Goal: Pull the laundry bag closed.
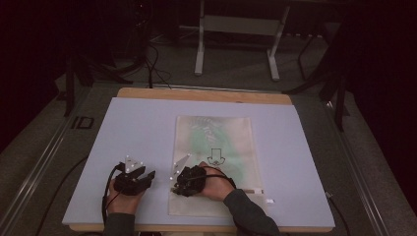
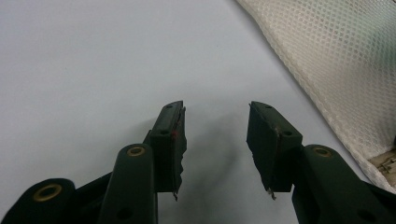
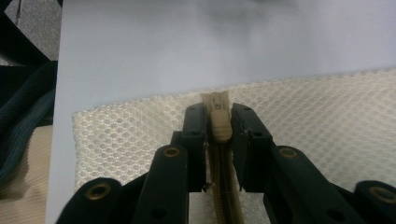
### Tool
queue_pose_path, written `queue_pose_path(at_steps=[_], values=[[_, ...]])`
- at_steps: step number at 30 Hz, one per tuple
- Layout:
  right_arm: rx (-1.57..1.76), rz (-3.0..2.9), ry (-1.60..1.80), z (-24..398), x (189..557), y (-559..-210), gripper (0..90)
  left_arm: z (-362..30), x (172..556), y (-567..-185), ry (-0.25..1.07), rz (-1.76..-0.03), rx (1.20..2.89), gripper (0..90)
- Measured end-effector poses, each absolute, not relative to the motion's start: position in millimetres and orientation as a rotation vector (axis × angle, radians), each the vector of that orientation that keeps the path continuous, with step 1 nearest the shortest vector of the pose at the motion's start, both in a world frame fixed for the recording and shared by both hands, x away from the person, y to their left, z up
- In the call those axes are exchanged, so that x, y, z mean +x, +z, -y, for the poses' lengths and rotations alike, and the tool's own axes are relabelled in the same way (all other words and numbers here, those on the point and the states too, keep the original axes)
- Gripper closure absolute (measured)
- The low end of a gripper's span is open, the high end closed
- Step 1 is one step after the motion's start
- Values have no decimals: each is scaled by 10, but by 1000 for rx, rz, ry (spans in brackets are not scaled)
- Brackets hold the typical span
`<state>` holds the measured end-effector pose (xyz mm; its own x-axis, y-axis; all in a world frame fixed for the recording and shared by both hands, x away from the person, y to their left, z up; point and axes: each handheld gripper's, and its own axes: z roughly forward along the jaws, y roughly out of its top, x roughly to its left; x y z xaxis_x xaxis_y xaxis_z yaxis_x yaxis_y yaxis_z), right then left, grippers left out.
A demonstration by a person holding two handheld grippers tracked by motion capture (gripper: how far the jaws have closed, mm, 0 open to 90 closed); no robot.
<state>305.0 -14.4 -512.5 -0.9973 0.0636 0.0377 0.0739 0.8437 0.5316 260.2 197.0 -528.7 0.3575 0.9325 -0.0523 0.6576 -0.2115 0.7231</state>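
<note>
Desk [image 1: 147, 128] covered by a pale board, seen from the high view, carries a flat mesh bag [image 1: 216, 142] lying lengthwise a little right of centre, with green contents showing faintly through the fabric and a small black arrow-like mark printed near its middle. The left tool [image 1: 147, 176] rests on the bare board just beside the bag's left edge, held in the person's left hand [image 1: 123, 194]. The right tool [image 1: 176, 186] lies over the bag's near left corner, gripped by the right hand [image 1: 216, 186], whose dark sleeve comes in from the bottom edge. In the left gripper view, the left tool [image 2: 215, 140] has its jaws well apart with nothing between them, hovering low over the plain board; the bag [image 2: 336, 70] runs along the upper right, its white honeycomb mesh clear, and a bit of zip tape shows at the far right edge (too cropped to say more). In the right gripper view, the right tool [image 3: 218, 144] has its jaws drawn in close on either side of the beige zip slider [image 3: 220, 122], touching or nearly touching it, with the zip [image 3: 226, 196] running back toward the camera between them. The bag [image 3: 327, 121] spreads to both sides, its edge lying against the board beyond.
</note>
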Motion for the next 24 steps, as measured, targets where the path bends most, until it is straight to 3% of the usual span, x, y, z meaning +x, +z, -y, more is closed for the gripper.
queue_pose_path(at_steps=[4, 16, 24], values=[[-116, 2998, -867, 138, 3052, -5136, 813, -1966, 2602, -5288, 529, -1377, 1959, 561], [-132, 3015, -895, 125, 3056, -5146, 817, -1942, 2592, -5283, 520, -1356, 1964, 569], [-119, 3019, -882, 134, 3033, -5156, 816, -1855, 2576, -5287, 499, -1297, 2004, 686]])
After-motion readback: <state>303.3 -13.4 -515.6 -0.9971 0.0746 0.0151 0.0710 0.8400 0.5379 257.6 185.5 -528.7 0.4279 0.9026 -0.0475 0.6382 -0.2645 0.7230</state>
